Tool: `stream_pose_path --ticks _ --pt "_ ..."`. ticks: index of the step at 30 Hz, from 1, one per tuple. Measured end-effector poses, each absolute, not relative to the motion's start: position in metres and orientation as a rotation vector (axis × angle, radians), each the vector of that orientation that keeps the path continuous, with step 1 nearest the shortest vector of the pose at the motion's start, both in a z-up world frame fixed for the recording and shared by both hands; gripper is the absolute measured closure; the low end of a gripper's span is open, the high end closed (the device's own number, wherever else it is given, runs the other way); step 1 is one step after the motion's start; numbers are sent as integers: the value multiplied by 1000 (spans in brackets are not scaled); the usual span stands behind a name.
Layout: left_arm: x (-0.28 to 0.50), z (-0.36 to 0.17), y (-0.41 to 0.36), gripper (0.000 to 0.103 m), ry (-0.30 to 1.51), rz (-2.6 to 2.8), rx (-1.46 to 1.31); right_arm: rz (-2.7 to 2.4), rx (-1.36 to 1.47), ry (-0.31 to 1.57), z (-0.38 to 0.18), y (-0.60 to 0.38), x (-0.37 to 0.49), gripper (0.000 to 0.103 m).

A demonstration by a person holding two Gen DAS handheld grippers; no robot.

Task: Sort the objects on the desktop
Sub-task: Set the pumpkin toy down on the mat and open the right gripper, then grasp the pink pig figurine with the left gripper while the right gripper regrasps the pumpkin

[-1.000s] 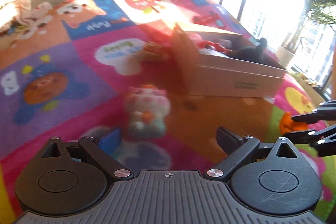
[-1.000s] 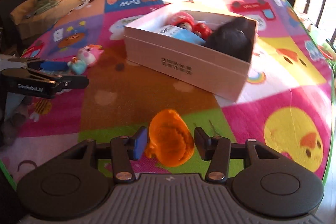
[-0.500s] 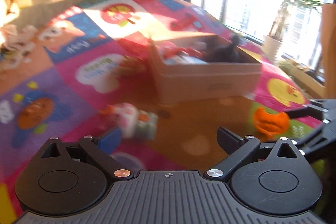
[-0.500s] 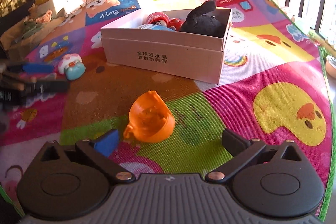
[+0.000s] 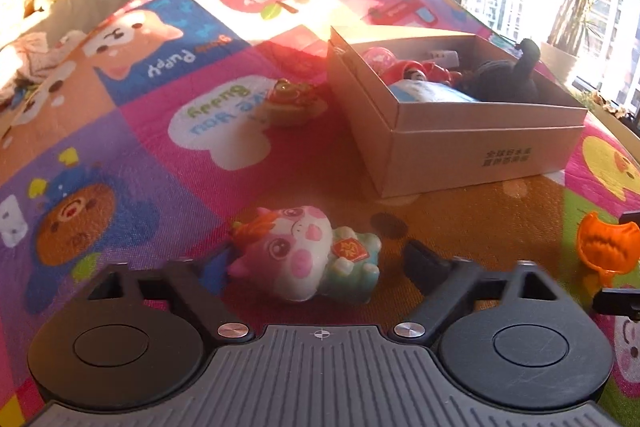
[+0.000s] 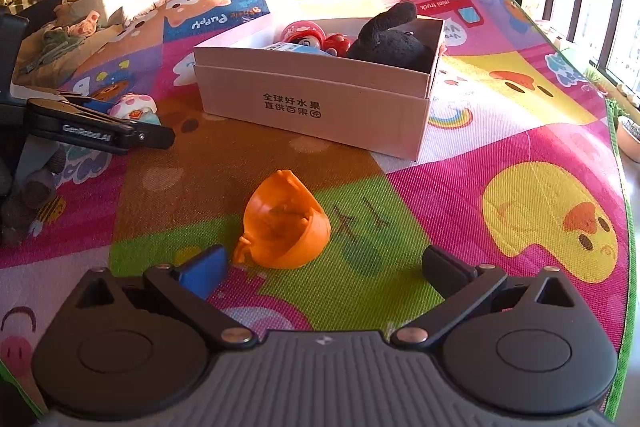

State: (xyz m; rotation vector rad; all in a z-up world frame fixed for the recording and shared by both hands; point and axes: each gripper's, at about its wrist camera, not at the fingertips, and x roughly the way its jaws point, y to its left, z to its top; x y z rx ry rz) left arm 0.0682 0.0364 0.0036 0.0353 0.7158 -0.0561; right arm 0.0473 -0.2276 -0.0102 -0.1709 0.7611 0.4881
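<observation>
The left gripper [image 5: 316, 263] is closing around the pink cat toy [image 5: 308, 259] — not squeezing yet. The right gripper [image 6: 324, 267] gapes wide, empty, behind the orange toy [image 6: 286, 223]. Next, I think: pinch, lift, drop in the box [image 6: 320, 99].

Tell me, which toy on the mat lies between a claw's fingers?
The pink cat figurine, inside the closing left claw; the orange toy lies ahead of its claw.

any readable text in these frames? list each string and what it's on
"全球好水果 / 直供百果园": side of the cardboard box.
"GenRoboLAI", last letters unsure: finger of the left gripper.
"Puppy", upside down: play mat, by the dog picture.
"mini truck", upside down: mat, by the red truck.
Gold mark on the pink cat figurine's red tag: too blurred.
</observation>
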Motion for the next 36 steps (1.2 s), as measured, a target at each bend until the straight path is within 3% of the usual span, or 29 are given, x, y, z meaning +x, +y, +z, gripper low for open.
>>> stream_pose_path --ticks 1,2,10,14,21,24,26,30,32,36 --pt "65 5 36 30 714 -60 35 488 -171 761 -10 -228 47 0" --pt "61 7 37 31 711 -69 21 487 -171 760 -10 -228 47 0" --pt "-4 11 22 29 725 -166 -14 527 -263 708 -8 -214 33 0" --pt "-22 5 13 8 720 -215 34 544 -280 707 -8 -209 32 0" --pt "-17 6 16 9 712 -204 11 537 -270 709 -8 -209 32 0" --pt "-13 6 19 17 716 -191 0 541 -262 706 -7 -208 33 1" --pt "-12 7 17 24 716 -194 12 554 -236 713 -6 -209 35 14" --pt "-15 8 14 24 725 -196 31 561 -212 714 -4 -206 38 27" --pt "-17 8 14 24 729 -189 31 561 -209 711 -3 -206 38 43" --pt "-22 9 10 24 732 -184 37 564 -190 721 2 -209 39 59"
